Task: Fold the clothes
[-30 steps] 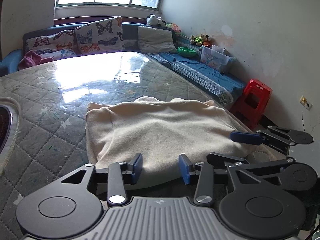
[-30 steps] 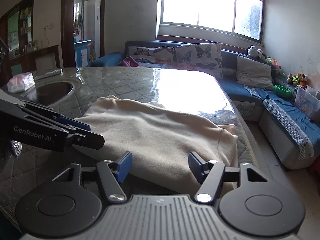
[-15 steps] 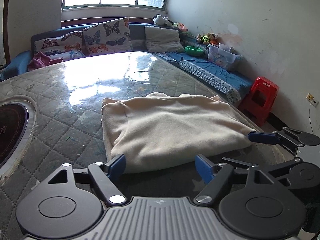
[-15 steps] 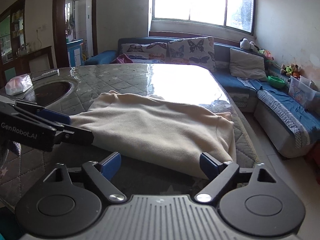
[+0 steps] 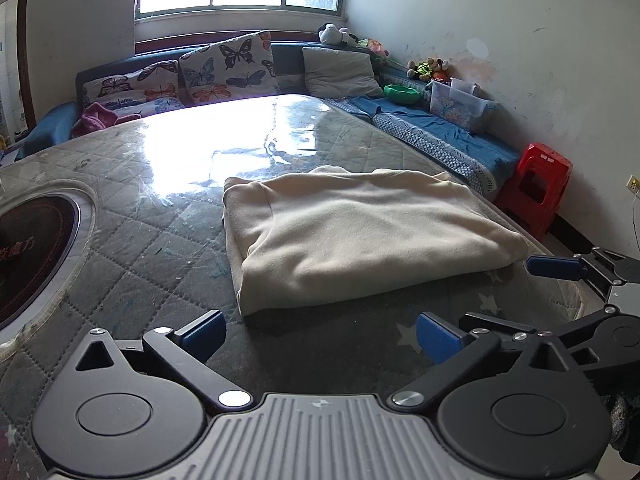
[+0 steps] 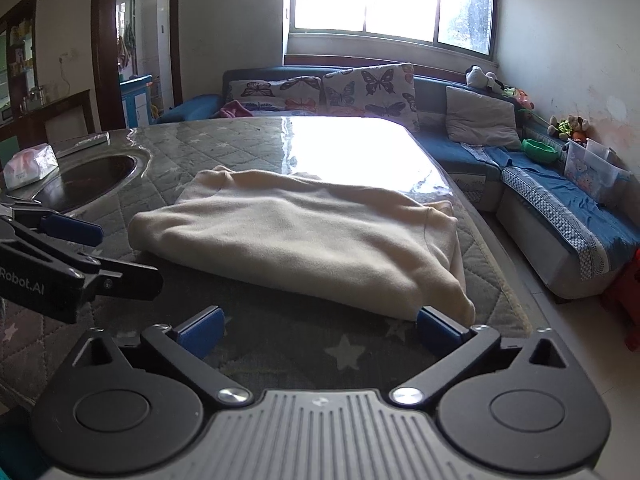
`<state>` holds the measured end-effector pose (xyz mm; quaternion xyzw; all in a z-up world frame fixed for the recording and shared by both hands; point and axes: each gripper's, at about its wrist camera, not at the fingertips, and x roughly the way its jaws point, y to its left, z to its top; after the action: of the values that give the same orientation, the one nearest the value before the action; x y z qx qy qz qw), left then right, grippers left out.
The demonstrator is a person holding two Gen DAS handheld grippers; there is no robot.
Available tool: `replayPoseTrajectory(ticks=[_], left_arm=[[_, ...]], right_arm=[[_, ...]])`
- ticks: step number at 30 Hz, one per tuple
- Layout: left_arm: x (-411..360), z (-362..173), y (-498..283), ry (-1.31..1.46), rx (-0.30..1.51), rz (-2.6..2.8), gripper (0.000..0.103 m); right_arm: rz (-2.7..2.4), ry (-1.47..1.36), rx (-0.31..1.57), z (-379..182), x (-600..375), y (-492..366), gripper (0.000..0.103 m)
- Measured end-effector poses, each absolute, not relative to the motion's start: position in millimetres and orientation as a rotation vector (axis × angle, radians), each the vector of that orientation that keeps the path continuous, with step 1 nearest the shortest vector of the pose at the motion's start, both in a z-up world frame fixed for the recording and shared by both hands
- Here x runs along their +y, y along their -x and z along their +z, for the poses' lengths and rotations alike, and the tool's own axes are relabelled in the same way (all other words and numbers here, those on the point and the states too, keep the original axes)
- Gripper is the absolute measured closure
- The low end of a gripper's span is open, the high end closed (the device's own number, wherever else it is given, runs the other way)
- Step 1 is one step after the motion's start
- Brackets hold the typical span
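A cream garment (image 5: 360, 240) lies folded into a thick rectangle on the quilted table cover (image 5: 132, 220). My left gripper (image 5: 320, 332) hovers just short of its near edge, jaws opening wide, nothing between them. In the right wrist view the same garment (image 6: 304, 240) lies ahead of my right gripper (image 6: 319, 329), whose jaws are also opening with only the table cover between them. Its right pad (image 6: 438, 328) sits just in front of the garment's near corner. Each gripper shows at the edge of the other's view.
A round dark hob (image 5: 32, 248) is set into the table at the left, with a tissue pack (image 6: 28, 164) beside it. A blue sofa (image 6: 540, 184) with butterfly cushions wraps the far side and right. A red stool (image 5: 540, 188) stands past the table's right edge.
Both grippers have let go of the garment's near edge, opened wide and drawn back from it. The garment now lies flat, clear of the jaws.
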<state>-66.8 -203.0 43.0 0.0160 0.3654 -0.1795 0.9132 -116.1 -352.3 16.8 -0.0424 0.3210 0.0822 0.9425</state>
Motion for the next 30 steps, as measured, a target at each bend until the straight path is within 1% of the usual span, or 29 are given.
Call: replayPoseTrajectory(ticks=[12, 30], left_arm=[[-200, 41, 78, -0.027, 0.765, -0.347, 0.000], [-198, 43, 93, -0.009, 0.755, -0.344, 0.000]], right_arm=[[0.098, 0.047, 0.675, 11, -357, 125, 0.000], [0.089, 0.041, 0.654, 13, -352, 138, 0.000]])
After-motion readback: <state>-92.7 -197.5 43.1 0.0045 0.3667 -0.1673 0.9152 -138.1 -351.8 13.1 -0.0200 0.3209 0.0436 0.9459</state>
